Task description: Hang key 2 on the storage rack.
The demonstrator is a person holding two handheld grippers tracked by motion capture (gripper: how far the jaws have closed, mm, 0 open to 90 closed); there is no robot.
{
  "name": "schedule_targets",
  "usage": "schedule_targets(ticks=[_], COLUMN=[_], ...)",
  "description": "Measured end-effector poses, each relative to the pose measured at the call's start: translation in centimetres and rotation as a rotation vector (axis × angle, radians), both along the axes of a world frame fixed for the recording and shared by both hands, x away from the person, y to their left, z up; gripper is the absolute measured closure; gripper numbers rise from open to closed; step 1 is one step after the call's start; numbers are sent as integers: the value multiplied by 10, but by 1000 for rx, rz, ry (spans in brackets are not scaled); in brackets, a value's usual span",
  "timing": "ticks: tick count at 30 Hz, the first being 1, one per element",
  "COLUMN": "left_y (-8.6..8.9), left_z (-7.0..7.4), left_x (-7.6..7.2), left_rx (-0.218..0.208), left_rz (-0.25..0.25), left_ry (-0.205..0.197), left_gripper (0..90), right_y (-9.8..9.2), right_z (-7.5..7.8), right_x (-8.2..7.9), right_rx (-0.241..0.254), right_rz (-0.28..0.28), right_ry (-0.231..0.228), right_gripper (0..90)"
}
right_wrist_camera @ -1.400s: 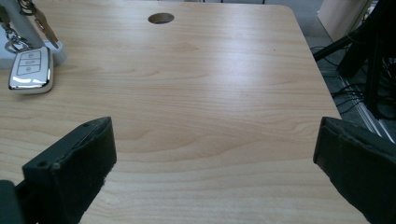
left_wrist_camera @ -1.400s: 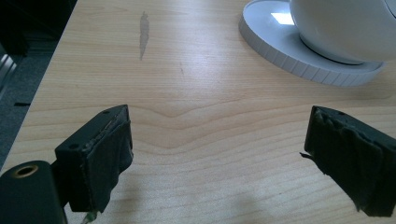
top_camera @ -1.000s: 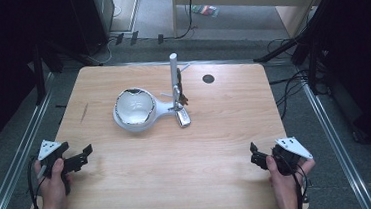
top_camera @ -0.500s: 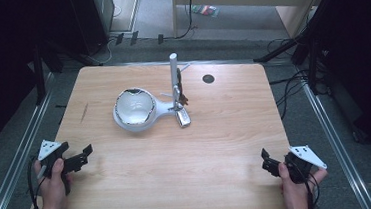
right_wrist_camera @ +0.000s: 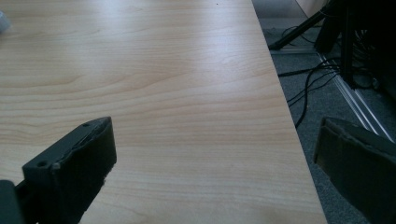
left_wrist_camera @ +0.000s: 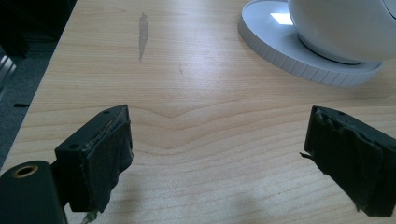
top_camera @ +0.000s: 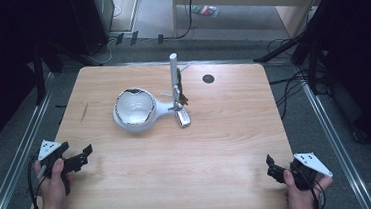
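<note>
Bowl (top_camera: 134, 108) on white base well ahead of left tool (top_camera: 80, 158), both tools' jaws apart, empty

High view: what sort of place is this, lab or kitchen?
Probably a lab or recording bay, not a kitchen. A bare wooden table stands between metal floor rails, loose cables trail on the grey floor, and dark curtains hang on both sides. The white bowl is the one kitchen item.

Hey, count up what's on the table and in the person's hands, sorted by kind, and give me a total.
Bowl-shaped white appliance with its upright post: 1
Small silvery object beside its base, kind unclear: 1
Handheld tongs: 2, the left tongs and the right tongs, both open and holding nothing
Total: 4
</note>
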State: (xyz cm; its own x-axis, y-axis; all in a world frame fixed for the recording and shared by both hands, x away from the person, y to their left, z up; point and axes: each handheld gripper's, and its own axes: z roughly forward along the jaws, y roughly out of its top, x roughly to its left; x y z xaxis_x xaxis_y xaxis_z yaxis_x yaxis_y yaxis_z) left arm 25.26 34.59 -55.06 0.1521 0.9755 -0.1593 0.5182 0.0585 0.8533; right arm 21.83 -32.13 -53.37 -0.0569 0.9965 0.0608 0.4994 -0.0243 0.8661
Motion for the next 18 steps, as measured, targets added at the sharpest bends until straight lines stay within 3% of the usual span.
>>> schedule_targets(ticks=[9,12,18], left_y=[0,0,0], left_z=[0,0,0], left_x=[0,0,0], left_rx=[1,1,-1], left_rz=[1,2,1], left_ry=[-3,-3,-2], left_gripper=[81,81,80], right_y=[-10,-12,-12], right_z=[-4,-7,-12], right_x=[-8,-11,-11], right_rx=[11,53,86], right_rz=[-7,0,7], right_ry=[1,0,6], right_gripper=[0,0,0])
